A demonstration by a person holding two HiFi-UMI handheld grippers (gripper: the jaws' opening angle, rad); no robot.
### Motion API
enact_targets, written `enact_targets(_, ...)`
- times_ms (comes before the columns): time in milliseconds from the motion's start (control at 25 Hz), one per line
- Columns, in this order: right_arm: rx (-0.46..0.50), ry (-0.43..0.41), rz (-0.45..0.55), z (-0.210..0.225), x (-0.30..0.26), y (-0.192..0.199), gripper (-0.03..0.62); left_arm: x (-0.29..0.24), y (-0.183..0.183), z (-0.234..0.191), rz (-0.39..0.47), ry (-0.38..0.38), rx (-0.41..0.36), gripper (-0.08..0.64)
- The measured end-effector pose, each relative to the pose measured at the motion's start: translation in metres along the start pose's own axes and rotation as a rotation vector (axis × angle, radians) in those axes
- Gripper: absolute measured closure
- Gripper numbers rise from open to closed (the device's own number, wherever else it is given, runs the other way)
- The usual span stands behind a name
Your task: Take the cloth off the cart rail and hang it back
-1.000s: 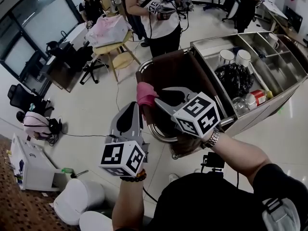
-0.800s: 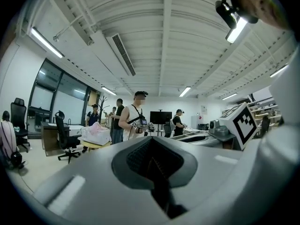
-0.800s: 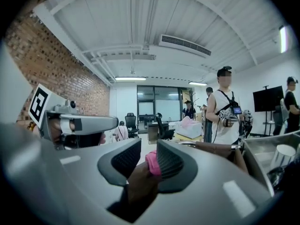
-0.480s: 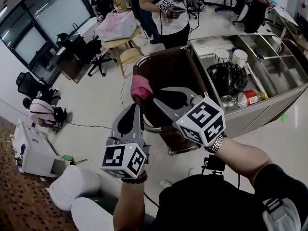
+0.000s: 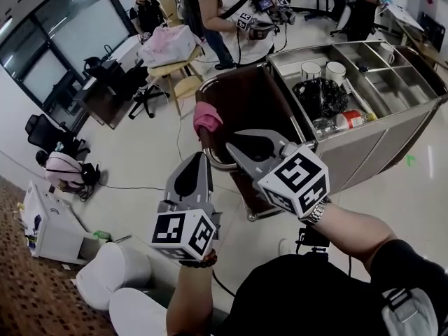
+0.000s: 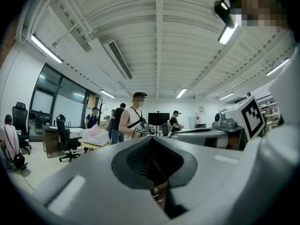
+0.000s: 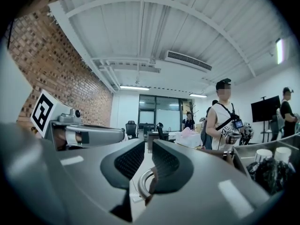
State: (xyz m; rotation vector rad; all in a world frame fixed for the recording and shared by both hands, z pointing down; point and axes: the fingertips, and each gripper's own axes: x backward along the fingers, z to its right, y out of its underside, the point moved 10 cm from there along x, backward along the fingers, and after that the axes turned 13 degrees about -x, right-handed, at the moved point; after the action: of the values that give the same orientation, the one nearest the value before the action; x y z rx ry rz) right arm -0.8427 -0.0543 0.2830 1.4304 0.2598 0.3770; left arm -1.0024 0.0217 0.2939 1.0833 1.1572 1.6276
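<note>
The pink cloth (image 5: pixel 208 117) hangs bunched over the chrome rail (image 5: pixel 207 149) at the near end of the steel cart (image 5: pixel 364 142). Both grippers hover a little short of it, pointing roughly level, and neither touches it. My left gripper (image 5: pixel 199 158) (image 6: pixel 152 142) is below the cloth, its jaws together with nothing in them. My right gripper (image 5: pixel 232 147) (image 7: pixel 148 146) is to the cloth's right. Its jaws have just been closing to a narrow slit and hold nothing. Part of the rail (image 7: pixel 142 184) shows below that slit.
The cart's bins hold a black bag (image 5: pixel 318 93), two white cups (image 5: pixel 311 70) and a red-labelled bottle (image 5: pixel 348 120). A person with grippers (image 5: pixel 231 16) stands behind the cart, beside a table with a pink bag (image 5: pixel 166 44). White bins (image 5: pixel 115 271) sit at lower left.
Both grippers have drawn back from the rail toward me, so the gap to the pink cloth has grown. The cloth stays on the rail. The right jaws have narrowed.
</note>
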Motion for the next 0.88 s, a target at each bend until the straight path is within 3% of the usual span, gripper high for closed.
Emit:
enact_targets(600,0.035,0.084,0.032,-0.134,0.077,0.016,0.588,0.129,-0.029,0.049,0.054,0.086,0.001,0.557)
enact_targets(880,0.054,0.103,0.03,-0.158,0.108,0.01,0.592,0.154,-0.045,0.071,0.081,0.101,0.018,0.557)
